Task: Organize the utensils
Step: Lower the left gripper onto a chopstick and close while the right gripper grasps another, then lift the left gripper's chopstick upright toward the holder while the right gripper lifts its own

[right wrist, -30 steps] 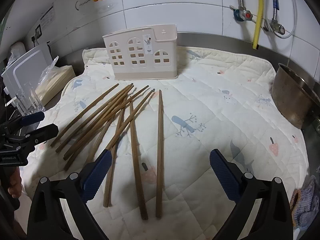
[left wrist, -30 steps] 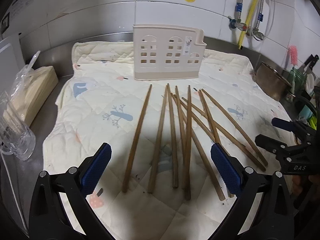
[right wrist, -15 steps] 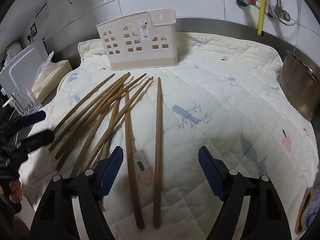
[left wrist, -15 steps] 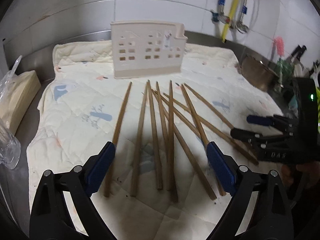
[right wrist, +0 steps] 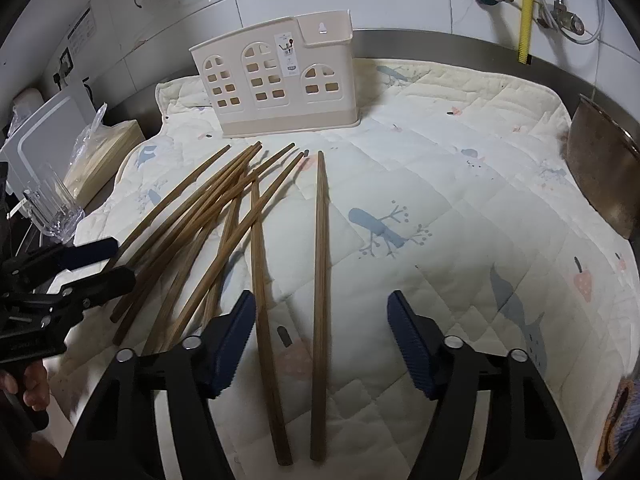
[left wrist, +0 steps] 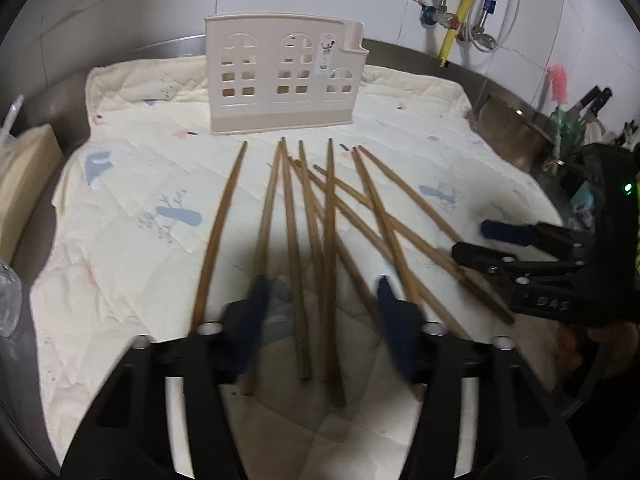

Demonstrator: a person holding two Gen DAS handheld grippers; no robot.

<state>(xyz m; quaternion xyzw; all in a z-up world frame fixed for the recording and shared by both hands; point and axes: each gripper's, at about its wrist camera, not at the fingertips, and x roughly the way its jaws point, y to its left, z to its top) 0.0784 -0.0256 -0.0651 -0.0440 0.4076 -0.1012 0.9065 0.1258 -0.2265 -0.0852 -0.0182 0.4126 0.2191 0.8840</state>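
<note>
Several brown wooden chopsticks (left wrist: 328,240) lie fanned out on a quilted cloth (left wrist: 132,264), in front of an upright beige utensil holder (left wrist: 280,84) (right wrist: 276,88). My left gripper (left wrist: 324,312) hovers low over their near ends, its blurred blue pads closing with several sticks between them. No pad is seen pressing on a stick. My right gripper (right wrist: 320,332) straddles the two rightmost chopsticks (right wrist: 318,280), jaws closing, pads clear of both. Each gripper shows from the side in the other's view: the right gripper (left wrist: 470,240) and the left gripper (right wrist: 122,260).
A metal pot (right wrist: 600,184) stands at the cloth's right edge. At the left are a clear glass (right wrist: 52,208), a bagged pale block (right wrist: 100,156) and a white board (right wrist: 44,132). Pipes and valves (left wrist: 460,20) hang on the tiled wall behind.
Both pairs of jaws have narrowed from wide open. Both views have tipped down toward the near ends of the chopsticks. The chopsticks and holder have not moved.
</note>
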